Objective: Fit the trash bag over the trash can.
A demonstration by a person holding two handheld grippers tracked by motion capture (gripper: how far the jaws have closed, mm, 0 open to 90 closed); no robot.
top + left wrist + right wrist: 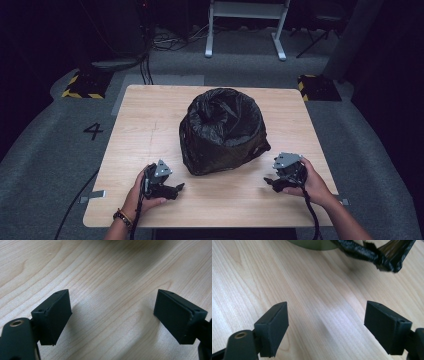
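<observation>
A crumpled, glossy black bin bag (221,131) sits mid-table between the left claw (179,188) and right claw (268,181), both released.

Black bag (221,131) at counter (150,125) centre; left gripper (176,189) and right gripper (270,182) near front edge, flanking it.

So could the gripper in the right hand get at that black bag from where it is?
Probably yes: the right gripper is open, and bare table lies between it and the black bag.
</observation>
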